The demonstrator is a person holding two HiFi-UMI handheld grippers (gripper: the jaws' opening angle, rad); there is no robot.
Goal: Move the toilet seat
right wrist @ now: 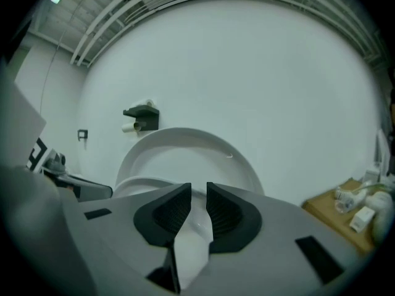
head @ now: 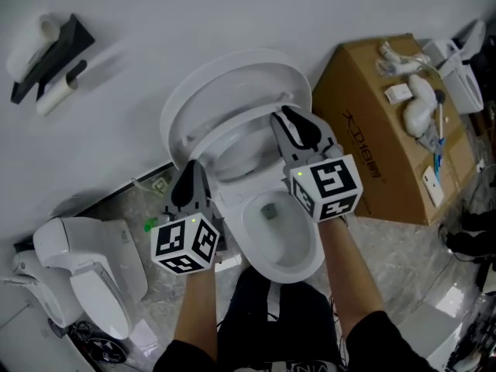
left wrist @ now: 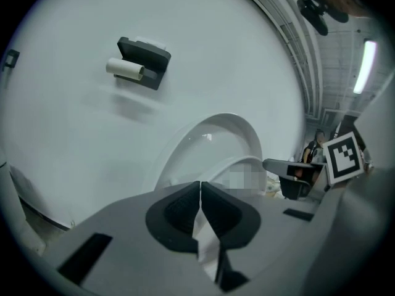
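The white toilet stands against the wall with its lid up. Its seat is tilted partway up over the bowl. My right gripper reaches over the seat's right rim, and its jaws stand a little apart, closed on the white rim. At the seat's left edge is my left gripper. Its pads meet with nothing between them, and the seat and lid rise just beyond.
A cardboard box with white parts on top stands right of the toilet. A black paper-roll holder hangs on the wall at the left. Another white toilet fixture lies on the floor at lower left.
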